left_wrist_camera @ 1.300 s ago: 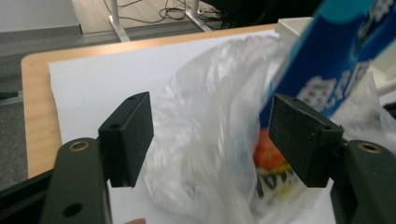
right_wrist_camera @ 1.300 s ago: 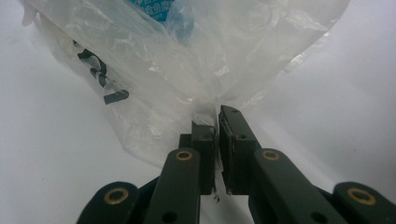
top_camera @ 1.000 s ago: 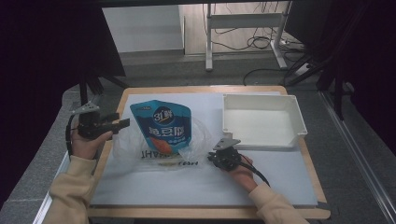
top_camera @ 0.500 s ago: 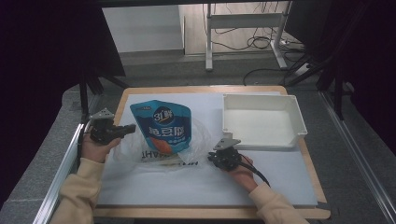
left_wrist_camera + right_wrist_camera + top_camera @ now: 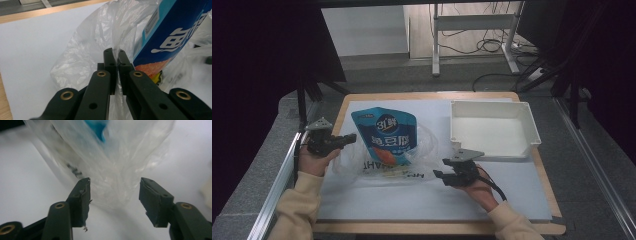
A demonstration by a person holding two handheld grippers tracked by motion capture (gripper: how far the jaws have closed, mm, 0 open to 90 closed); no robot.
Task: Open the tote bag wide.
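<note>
On the tabletop (image 5: 422, 200) lies a clear plastic bag (image 5: 422, 155) around a blue snack pouch (image 5: 384, 137). Left claw (image 5: 114, 56) pinches the bag's edge; right claw (image 5: 114, 192) has just been opening and stands wide, film loose between its jaws. Next likely step: regrip to free the pouch.

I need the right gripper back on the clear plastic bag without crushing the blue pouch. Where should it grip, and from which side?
Judging by the bag's pose, grip the gathered fold of the plastic bag just ahead of the open right gripper, coming level from the bag's near right side. The film there stands up thin and loose, clear of the blue pouch. The left gripper is shut on the opposite edge.
</note>
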